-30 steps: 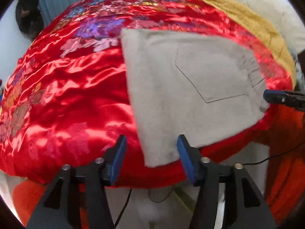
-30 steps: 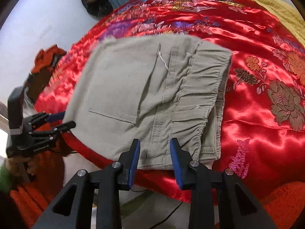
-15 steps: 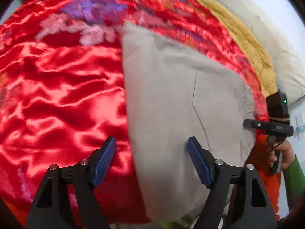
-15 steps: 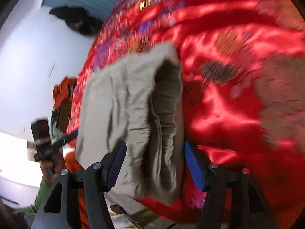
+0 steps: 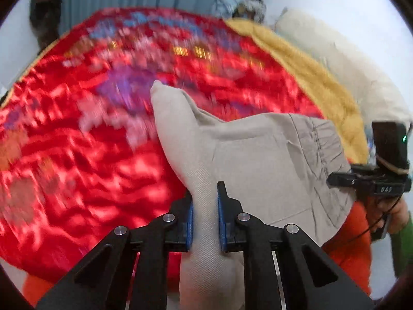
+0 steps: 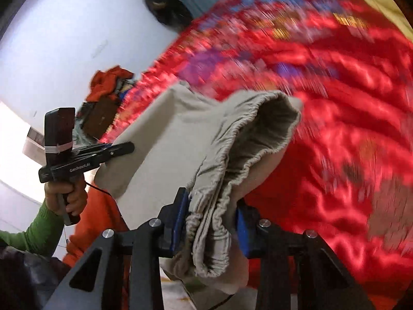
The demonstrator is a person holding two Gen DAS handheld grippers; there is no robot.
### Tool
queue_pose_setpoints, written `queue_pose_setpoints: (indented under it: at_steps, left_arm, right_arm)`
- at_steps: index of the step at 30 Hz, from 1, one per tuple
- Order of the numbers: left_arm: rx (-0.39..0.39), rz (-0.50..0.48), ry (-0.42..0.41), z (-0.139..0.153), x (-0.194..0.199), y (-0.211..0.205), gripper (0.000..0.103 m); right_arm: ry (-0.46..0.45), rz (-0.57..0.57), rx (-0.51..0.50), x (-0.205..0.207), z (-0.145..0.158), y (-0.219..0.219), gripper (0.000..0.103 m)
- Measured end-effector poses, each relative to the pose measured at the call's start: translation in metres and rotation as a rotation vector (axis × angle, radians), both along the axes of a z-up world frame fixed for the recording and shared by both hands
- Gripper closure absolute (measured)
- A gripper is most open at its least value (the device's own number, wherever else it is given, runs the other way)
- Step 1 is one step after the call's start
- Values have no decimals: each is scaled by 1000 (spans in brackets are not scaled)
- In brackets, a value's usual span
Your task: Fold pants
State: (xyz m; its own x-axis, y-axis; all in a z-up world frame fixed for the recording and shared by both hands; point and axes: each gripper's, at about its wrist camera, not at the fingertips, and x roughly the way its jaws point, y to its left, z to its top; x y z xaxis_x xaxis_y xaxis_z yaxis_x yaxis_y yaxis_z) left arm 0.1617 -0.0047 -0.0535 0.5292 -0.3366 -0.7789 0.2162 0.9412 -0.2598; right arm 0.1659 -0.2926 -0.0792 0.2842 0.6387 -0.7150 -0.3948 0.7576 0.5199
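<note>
Folded beige pants (image 5: pixel 258 155) lie on a red satin bedspread (image 5: pixel 77 155), their near edge lifted off it. My left gripper (image 5: pixel 205 199) is closing, and its blue pads pinch the folded leg end of the pants. My right gripper (image 6: pixel 210 206) is also closing, with the bunched elastic waistband (image 6: pixel 222 180) pressed between its pads. The pants (image 6: pixel 180 134) sag between the two grips. Each gripper shows in the other's view: the right one (image 5: pixel 335 180) at the waistband edge, the left one (image 6: pixel 129 148) at the far corner.
A yellow blanket (image 5: pixel 309 77) and a cream pillow (image 5: pixel 348 64) lie along the bed's far right side. A person's hand (image 6: pixel 67 193) in a green sleeve holds the left gripper. Orange cloth (image 6: pixel 111 82) is piled beside the bed. The bed's near edge runs just below both grippers.
Both grippers stood open around the pants' near edge; now both have closed on it and risen, lifting that edge off the bedspread. Both views are blurred by motion.
</note>
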Motion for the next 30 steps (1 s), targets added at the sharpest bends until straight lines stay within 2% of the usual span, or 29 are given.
queue_pose_setpoints:
  at_steps: [2, 4, 5, 6, 7, 9, 11, 13, 14, 15, 17, 20, 23, 26, 28, 30]
  left_arm:
    - [-5, 36, -58, 13, 22, 12, 88]
    - [-3, 76, -101, 13, 47, 17, 80]
    - [16, 97, -109, 9, 57, 17, 65]
    - [53, 137, -122, 3, 65, 19, 42]
    - [103, 188, -142, -4, 68, 23, 36]
    - [149, 221, -132, -12, 61, 29, 32]
    - [168, 218, -117, -20, 39, 34, 25]
    - [245, 255, -160, -24, 7, 32, 13]
    - [290, 281, -194, -25, -11, 28, 7]
    - [348, 308, -245, -24, -32, 21, 4]
    - [413, 322, -261, -22, -56, 11, 4]
    - [469, 291, -168, -20, -75, -8, 4]
    - [506, 214, -85, -16, -84, -31, 4]
    - [477, 212, -56, -7, -94, -41, 4]
    - [423, 203, -60, 3, -99, -42, 4]
    - [404, 197, -49, 7, -100, -44, 4]
  right_arm:
    - [-50, 2, 17, 21, 15, 4, 68]
    - [-89, -28, 34, 53, 24, 3, 68]
    - [-92, -34, 42, 69, 24, 1, 68]
    - [-80, -42, 43, 80, 21, -2, 65]
    - [-46, -66, 37, 97, 12, -8, 62]
    - [23, -156, -61, 117, -8, -21, 40]
    - [13, -258, -224, 106, -15, -43, 33]
    - [-18, -303, -260, 80, -10, -58, 20]
    - [-33, -318, -280, 67, -6, -62, 7]
    - [-53, -328, -298, 52, -2, -63, 2]
    - [-102, -331, -343, 20, 8, -59, 2]
    - [-102, -326, -373, -36, 21, -47, 1]
    - [-103, -298, -426, -75, 27, -21, 1]
    - [-135, -275, -463, -107, 36, 1, 1]
    - [-148, -280, -474, -119, 42, 13, 1]
    - [-155, -286, -474, -122, 46, 21, 1]
